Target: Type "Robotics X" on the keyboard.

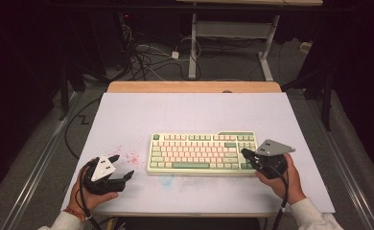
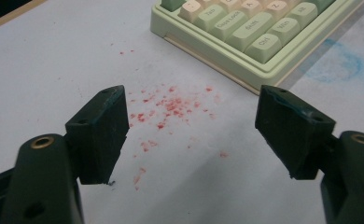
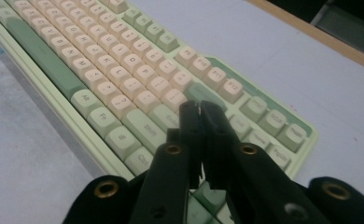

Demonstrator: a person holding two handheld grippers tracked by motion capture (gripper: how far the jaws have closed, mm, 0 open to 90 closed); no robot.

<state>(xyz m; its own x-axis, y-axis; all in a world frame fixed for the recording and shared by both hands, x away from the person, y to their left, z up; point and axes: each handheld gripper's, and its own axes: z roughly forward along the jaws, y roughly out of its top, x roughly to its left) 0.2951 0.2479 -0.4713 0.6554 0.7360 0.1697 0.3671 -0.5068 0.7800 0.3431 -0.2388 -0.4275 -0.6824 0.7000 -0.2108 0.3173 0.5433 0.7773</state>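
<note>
Keyboard (image 1: 202, 153), green w/ cream keys, sits mid-mat on the white mat (image 1: 194, 115), long side facing the person. Left gripper (image 1: 122, 168) is off the kbd's near-left corner, jaws spread wide, nothing btwn them, over red specks (image 2: 171, 105) on the mat. Right gripper (image 1: 245, 153) is over the kbd's right end, jaws pressed together, tips above the keys near the right-hand cluster; contact w/ keys can't be told.

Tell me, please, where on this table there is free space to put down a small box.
The widest bare patch lies between the keyboard and the table's far wooden edge. The near strip is crowded: left gripper by the red specks, right gripper over the keyboard's right end.
</note>
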